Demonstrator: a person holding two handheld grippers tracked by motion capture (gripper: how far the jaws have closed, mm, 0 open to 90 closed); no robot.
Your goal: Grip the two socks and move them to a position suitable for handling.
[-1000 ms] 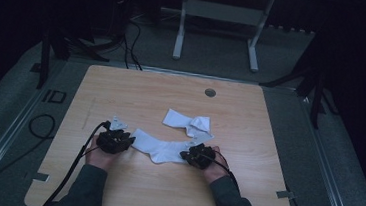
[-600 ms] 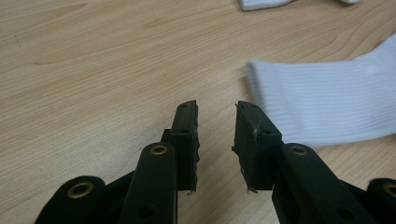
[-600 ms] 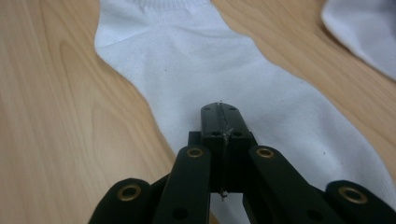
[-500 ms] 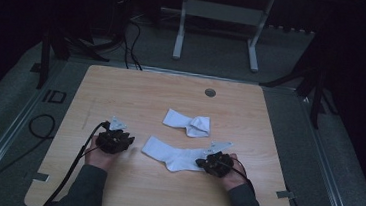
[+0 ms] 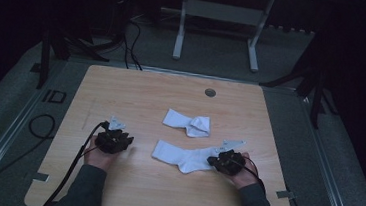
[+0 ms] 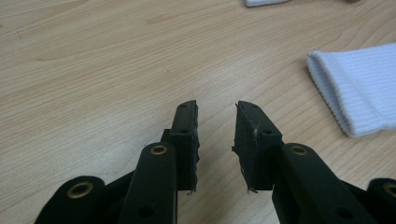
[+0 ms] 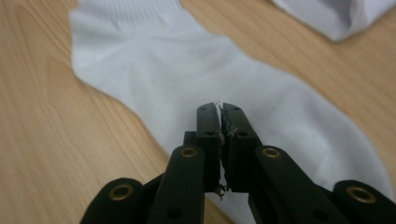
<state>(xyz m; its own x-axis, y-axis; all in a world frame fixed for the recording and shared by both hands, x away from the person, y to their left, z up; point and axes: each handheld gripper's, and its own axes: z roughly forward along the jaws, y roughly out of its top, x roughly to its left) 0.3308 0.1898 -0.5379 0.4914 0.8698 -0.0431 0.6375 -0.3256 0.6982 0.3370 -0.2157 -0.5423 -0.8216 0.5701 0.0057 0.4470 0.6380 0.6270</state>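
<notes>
A white sock (image 5: pixel 181 155) lies stretched flat on the wooden table (image 5: pixel 137 89), its cuff toward my left. My right gripper (image 5: pixel 212 161) sits on its toe end. In the right gripper view the jaws (image 7: pixel 219 109) stand a hair apart over the sock (image 7: pixel 261 93) with a shred of white between the pads; they have just been opening slightly. My left gripper (image 5: pixel 126 141) rests on bare wood left of the cuff. It is open and empty (image 6: pixel 215 126), with the ribbed cuff (image 6: pixel 359 88) off to its right.
A second white sock (image 5: pixel 189 123), folded or bunched, lies just beyond the flat one; its edge shows in the right gripper view (image 7: pixel 341 14). A round grommet (image 5: pixel 210 92) sits near the table's far edge. Black cables trail off the left side (image 5: pixel 73 163).
My right gripper slid to the right and dragged the sock with it, so the sock left the left gripper and now lies stretched out. The left hand stayed put.
</notes>
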